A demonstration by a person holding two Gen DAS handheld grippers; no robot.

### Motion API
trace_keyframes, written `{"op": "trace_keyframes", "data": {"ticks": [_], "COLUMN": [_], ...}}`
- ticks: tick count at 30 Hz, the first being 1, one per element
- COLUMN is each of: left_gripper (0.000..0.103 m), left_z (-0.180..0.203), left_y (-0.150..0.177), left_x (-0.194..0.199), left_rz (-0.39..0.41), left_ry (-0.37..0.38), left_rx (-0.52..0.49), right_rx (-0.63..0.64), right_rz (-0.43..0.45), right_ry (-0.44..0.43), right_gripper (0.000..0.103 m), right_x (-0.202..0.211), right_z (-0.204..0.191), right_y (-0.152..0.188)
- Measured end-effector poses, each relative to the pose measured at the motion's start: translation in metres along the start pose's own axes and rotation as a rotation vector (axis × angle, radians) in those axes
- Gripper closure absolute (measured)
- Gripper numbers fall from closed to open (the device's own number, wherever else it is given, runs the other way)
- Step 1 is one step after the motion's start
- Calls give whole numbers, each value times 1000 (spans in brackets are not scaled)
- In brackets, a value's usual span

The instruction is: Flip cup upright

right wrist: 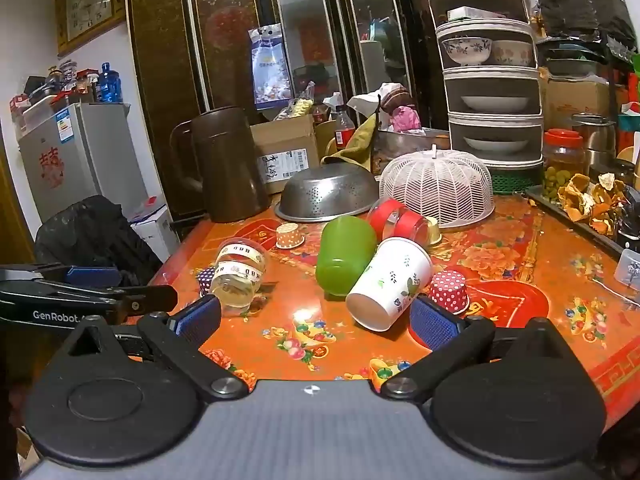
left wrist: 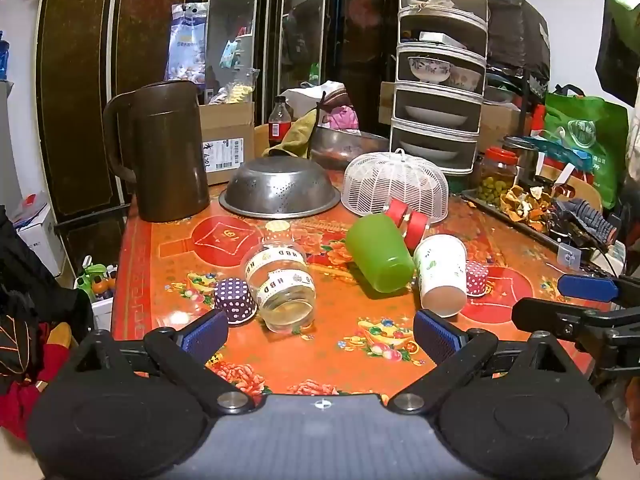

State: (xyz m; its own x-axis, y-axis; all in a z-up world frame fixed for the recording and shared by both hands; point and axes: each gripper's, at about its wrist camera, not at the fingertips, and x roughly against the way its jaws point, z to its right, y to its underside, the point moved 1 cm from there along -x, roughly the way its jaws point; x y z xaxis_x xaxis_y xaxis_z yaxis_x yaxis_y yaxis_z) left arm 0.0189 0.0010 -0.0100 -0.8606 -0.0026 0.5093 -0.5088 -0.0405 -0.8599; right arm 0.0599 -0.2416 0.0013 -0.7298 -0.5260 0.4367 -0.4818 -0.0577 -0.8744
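Red floral surface (left wrist: 304,364): white cup (right wrist: 390,286), green cup (right wrist: 344,254) on sides ahead of spread, empty left fingers (left wrist: 204,332) and right fingers (right wrist: 434,322).

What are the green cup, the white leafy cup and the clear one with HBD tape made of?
Green cup: likely plastic, with an opaque, smooth, faintly glossy wall. White cup: probably paper, matte with printed leaves and a thin rolled rim. Clear cup: see-through and shiny, thin plastic or glass; the pictures cannot settle which. All three lie tipped over.
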Motion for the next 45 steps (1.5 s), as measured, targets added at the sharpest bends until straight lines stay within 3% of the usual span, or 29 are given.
{"op": "trace_keyframes", "data": {"ticks": [45], "left_gripper": [3], "left_z": [-4], "left_y": [2], "left_x": [9], "left_rz": [9], "left_ry": [2], "left_rx": [23], "right_rx": [22], "right_rz": [12], "right_ry": [-27], "right_gripper": [1], "right_x": [4], "right_z": [-6], "right_y": [-1]}}
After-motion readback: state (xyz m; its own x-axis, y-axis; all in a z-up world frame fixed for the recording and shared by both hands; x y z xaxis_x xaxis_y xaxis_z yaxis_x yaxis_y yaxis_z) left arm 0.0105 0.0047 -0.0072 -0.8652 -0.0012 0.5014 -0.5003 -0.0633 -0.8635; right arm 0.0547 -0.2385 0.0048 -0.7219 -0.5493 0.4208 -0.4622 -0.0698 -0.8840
